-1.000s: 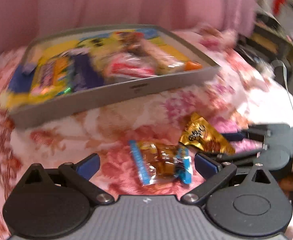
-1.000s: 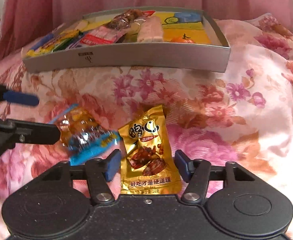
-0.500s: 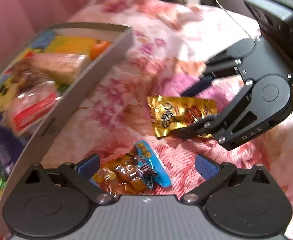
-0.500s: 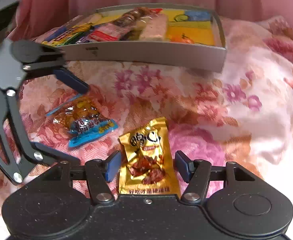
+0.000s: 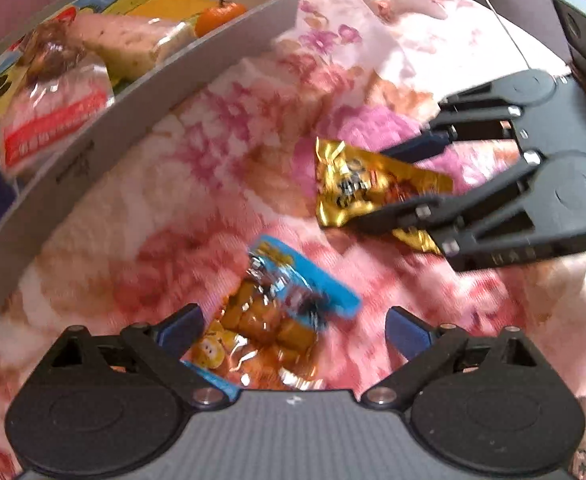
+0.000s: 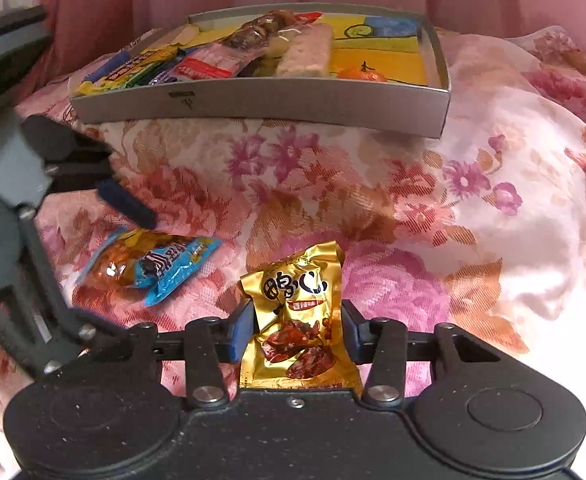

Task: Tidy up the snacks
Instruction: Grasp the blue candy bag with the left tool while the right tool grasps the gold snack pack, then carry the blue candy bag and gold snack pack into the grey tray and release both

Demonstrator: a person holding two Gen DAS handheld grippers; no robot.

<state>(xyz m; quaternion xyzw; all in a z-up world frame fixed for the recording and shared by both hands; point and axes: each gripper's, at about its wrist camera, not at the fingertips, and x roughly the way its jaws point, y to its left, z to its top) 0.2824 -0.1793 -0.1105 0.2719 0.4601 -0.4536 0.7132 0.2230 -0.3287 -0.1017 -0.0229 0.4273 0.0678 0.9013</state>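
Fingers point(image 6: 241, 330) of the right gripper point(image 6: 295, 330) are pinching the gold packet point(image 6: 299, 312) lying on the floral cloth point(image 6: 433, 208), while the left gripper point(image 5: 293, 322) is hovering spread around the blue packet point(image 5: 281, 304); both should be squeezing centrally before lifting toward the grey tray point(image 6: 253, 102).

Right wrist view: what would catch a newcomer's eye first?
The gold packet stands out, lying between the right gripper's jaws, which close in on its sides. To its left a blue packet lies on the floral cloth by the open left gripper. Behind them sits a grey tray full of snacks.
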